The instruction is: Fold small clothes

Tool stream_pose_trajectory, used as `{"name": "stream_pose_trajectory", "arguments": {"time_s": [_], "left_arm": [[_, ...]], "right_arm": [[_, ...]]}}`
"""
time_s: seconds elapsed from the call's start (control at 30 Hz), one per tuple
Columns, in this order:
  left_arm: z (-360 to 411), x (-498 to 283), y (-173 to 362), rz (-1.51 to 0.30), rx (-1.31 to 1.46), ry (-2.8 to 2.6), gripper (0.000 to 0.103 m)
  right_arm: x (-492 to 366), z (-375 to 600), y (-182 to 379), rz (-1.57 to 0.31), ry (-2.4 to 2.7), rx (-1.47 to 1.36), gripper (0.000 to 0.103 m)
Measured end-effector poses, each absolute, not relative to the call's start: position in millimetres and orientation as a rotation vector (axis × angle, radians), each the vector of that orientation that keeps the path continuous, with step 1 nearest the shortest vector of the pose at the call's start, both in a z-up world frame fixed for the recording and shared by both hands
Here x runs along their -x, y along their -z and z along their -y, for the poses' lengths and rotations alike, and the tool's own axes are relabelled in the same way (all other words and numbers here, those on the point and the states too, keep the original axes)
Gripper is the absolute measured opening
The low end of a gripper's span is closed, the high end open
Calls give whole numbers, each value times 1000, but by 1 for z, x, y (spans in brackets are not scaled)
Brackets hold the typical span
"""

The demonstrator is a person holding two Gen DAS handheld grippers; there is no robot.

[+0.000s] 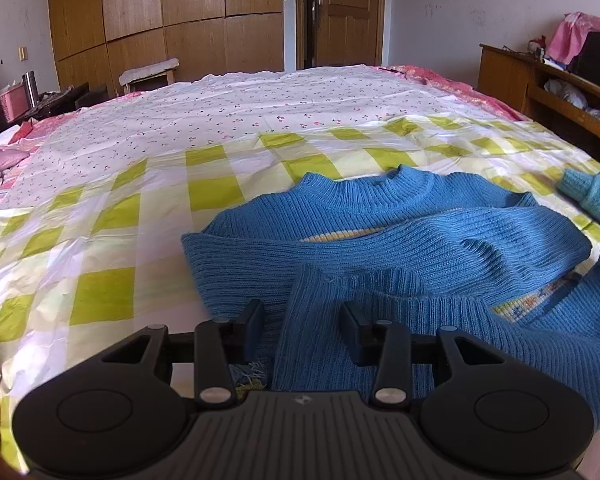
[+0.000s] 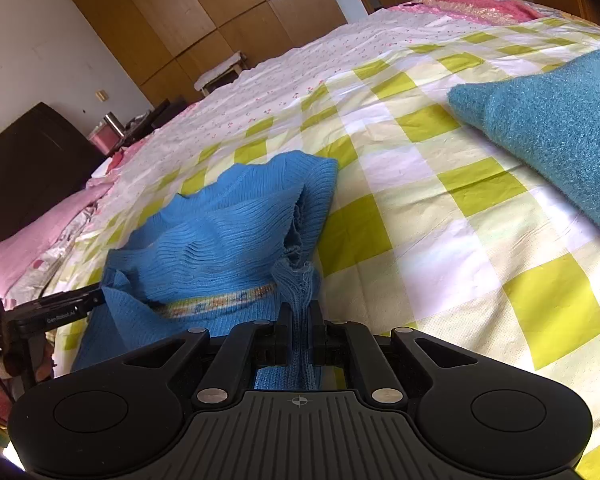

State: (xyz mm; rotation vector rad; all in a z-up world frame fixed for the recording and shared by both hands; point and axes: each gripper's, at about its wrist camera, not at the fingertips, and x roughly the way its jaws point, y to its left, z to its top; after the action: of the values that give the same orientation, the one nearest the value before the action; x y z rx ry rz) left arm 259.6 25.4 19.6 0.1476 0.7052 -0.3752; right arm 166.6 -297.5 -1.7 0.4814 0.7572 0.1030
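A small blue knit sweater [image 1: 380, 240] lies on the green-checked sheet [image 1: 100, 240], both sleeves folded across its front, collar pointing away. My left gripper [image 1: 302, 314] is open, its fingers on either side of the near sleeve cuff at the hem. In the right wrist view the sweater [image 2: 228, 232] is bunched, a patterned band showing. My right gripper [image 2: 300, 314] is shut on a pinch of the sweater's lower right edge. The left gripper's fingers [image 2: 60, 312] show at the left, by the sweater's other edge.
A teal fuzzy garment [image 2: 548, 120] lies on the sheet to the right, also in the left wrist view [image 1: 596, 192]. A wooden headboard shelf [image 1: 548, 84] stands at the right. Wardrobes [image 1: 164, 12] and a door are beyond the bed. Pink bedding [image 1: 0, 160] lies at the left.
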Motion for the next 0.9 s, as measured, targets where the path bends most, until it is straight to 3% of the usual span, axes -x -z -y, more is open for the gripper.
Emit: {"name": "stream_pose_trajectory", "arguments": {"time_s": [0.03,0.1,0.67,0.9], "left_arm": [[-23,-259,-20,-708,-162,366,44],[-18,-256,-22,-710,-164,379,15],[-67,-237,-106,-467,88,315,13],[-70,-286,-87,-492,123,226,13]], "right_arm": [[-167,298,1,-755,-104,-483,7],[-166,298,0,-747,-108,-487,7],[-169,299,-89,-434,-162,-472,6],[-232,304,-76,-452,-76,-465,6]]}}
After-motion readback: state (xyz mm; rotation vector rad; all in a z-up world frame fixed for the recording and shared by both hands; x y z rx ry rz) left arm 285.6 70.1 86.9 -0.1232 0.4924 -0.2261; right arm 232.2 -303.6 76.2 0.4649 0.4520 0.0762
